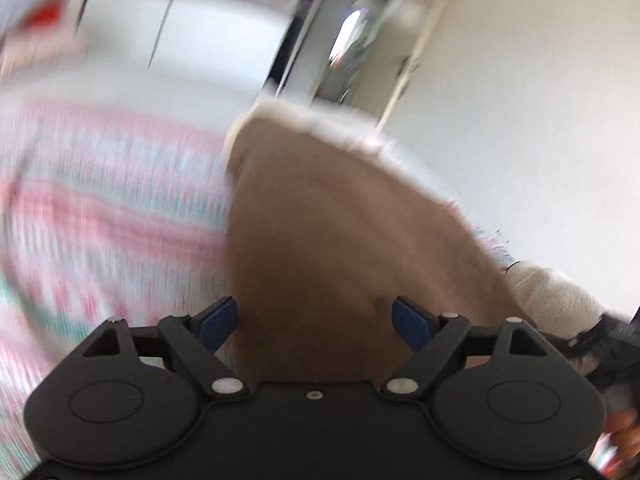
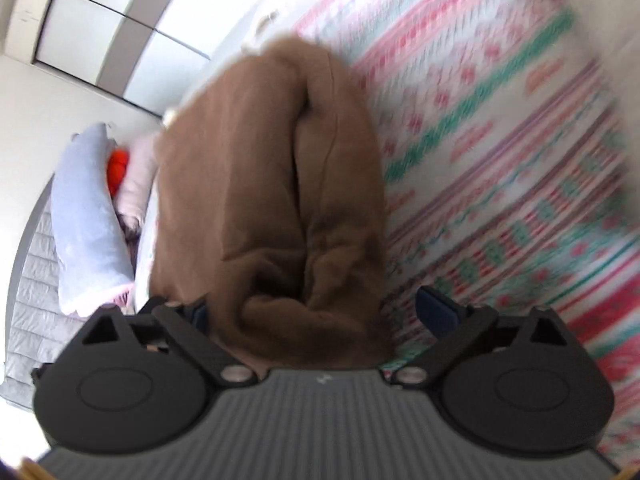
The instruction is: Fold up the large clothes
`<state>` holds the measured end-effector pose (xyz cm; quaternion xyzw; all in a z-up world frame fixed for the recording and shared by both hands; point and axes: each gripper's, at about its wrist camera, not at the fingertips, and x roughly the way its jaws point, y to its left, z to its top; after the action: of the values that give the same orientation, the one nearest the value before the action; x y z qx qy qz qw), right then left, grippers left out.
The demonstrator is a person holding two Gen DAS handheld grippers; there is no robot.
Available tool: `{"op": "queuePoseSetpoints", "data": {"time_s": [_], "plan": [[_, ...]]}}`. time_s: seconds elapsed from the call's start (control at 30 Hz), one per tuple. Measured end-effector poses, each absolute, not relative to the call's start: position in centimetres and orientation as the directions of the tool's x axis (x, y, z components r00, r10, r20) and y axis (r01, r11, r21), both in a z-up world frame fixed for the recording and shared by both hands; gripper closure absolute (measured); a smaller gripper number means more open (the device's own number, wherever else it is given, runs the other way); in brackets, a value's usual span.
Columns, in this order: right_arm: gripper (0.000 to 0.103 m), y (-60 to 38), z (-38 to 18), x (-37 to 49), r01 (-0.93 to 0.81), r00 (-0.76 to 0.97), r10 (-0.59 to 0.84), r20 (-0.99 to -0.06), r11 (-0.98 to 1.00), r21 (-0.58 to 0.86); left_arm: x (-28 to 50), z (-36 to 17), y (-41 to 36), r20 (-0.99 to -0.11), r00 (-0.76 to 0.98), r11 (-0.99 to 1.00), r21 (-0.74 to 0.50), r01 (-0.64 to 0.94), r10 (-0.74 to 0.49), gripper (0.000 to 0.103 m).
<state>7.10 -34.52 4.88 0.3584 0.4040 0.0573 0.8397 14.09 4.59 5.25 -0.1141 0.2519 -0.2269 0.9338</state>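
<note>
- Between the blue-tipped fingers of the left gripper [image 1: 314, 322] hangs a brown garment [image 1: 340, 248]; its cloth fills the whole gap and runs down to the gripper body. The jaws stand wide apart and neither pad visibly presses the fabric, so whether it has any hold I cannot tell.
- Close before the right gripper [image 2: 326, 312] the same brown garment [image 2: 272, 184] bunches in thick folds. Its lower edge drapes over the left-hand finger and hides that pad; the right-hand finger stands bare, apart from the cloth. The jaws are spread wide, and whether the hidden finger catches the fabric I cannot tell.
- Beyond the grippers, the garment stretches away from both cameras, with a deep crease down its middle in the right wrist view and a pale fuzzy edge along its far rim in the left wrist view.
- Beneath and beside it lies a bedspread [image 2: 500, 152] patterned in pink, green and white bands, blurred in both views.
- Left of the garment in the right wrist view lies a pale blue pillow [image 2: 86, 216], with something orange [image 2: 119, 170] just behind it.
- Farthest off stands a white wardrobe [image 2: 100, 20] against a white wall.
</note>
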Motion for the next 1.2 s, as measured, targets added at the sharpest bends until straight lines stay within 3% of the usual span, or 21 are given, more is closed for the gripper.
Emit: {"op": "queuePoseSetpoints", "data": {"time_s": [0.07,0.13,0.27,0.33,0.47,0.5,0.53,0.57,0.63,0.77,0.83,0.93,1.03,1.1,1.17,1.2], "plan": [[0.007,-35.1,7.1,5.0,0.172,0.735,0.326,-0.594,0.759,0.628,12.8,6.1,4.6,-0.345,0.814,0.881,-0.261,0.394,-0.467,0.019],[0.008,-35.8,8.2,3.5,0.107,0.797,0.363,-0.483,0.702,0.704,12.3,6.6,4.8,-0.302,0.824,0.873,-0.264,0.410,-0.479,0.019],[0.024,-36.7,9.3,5.5,-0.026,0.820,0.474,-0.320,0.590,0.807,12.6,7.1,5.9,-0.248,0.833,0.853,-0.324,0.409,-0.494,0.020],[0.027,-35.6,9.9,8.0,-0.029,0.806,0.490,-0.331,0.592,0.805,13.0,7.0,6.0,-0.231,0.836,0.844,-0.351,0.405,-0.497,0.022],[0.033,-32.3,8.1,11.3,0.094,0.769,0.374,-0.518,0.735,0.672,14.2,6.0,5.7,-0.244,0.807,0.820,-0.376,0.432,-0.537,0.022],[0.038,-31.4,7.0,12.1,0.106,0.738,0.393,-0.549,0.735,0.669,14.2,5.7,5.4,-0.259,0.800,0.823,-0.362,0.438,-0.540,0.022],[0.055,-30.9,6.2,12.3,0.100,0.718,0.424,-0.552,0.722,0.684,14.1,5.4,4.9,-0.278,0.795,0.828,-0.347,0.441,-0.539,0.022],[0.082,-30.4,5.9,12.6,0.073,0.704,0.462,-0.540,0.709,0.701,14.1,4.9,4.4,-0.297,0.788,0.833,-0.333,0.443,-0.538,0.022],[0.090,-29.2,7.2,12.1,-0.011,0.742,0.457,-0.491,0.740,0.673,13.8,4.2,3.7,-0.319,0.789,0.845,-0.305,0.440,-0.526,0.022],[0.093,-29.5,11.1,9.8,-0.183,0.834,0.466,-0.296,0.739,0.648,13.0,4.0,2.9,-0.285,0.795,0.841,-0.268,0.469,-0.535,0.022],[0.093,-31.2,9.8,10.5,-0.086,0.840,0.410,-0.355,0.747,0.659,12.8,4.0,2.8,-0.278,0.776,0.820,-0.284,0.497,-0.567,0.021],[0.084,-33.0,4.8,12.7,0.211,0.750,0.275,-0.601,0.762,0.613,12.0,3.4,1.1,-0.322,0.755,0.819,-0.148,0.555,-0.571,0.021],[0.077,-32.9,4.9,11.8,0.229,0.767,0.261,-0.586,0.742,0.630,11.6,3.2,0.4,-0.337,0.768,0.828,-0.072,0.556,-0.545,0.020],[0.071,-32.3,7.3,10.2,0.184,0.809,0.226,-0.542,0.780,0.599,12.1,3.6,1.2,-0.342,0.762,0.830,-0.126,0.543,-0.550,0.020],[0.055,-32.3,8.8,8.7,0.127,0.828,0.251,-0.501,0.787,0.604,12.3,3.9,2.0,-0.330,0.760,0.827,-0.178,0.533,-0.561,0.020],[0.054,-32.2,9.1,8.2,0.098,0.824,0.286,-0.488,0.778,0.621,12.3,4.0,2.3,-0.320,0.764,0.828,-0.190,0.528,-0.560,0.020]]}}
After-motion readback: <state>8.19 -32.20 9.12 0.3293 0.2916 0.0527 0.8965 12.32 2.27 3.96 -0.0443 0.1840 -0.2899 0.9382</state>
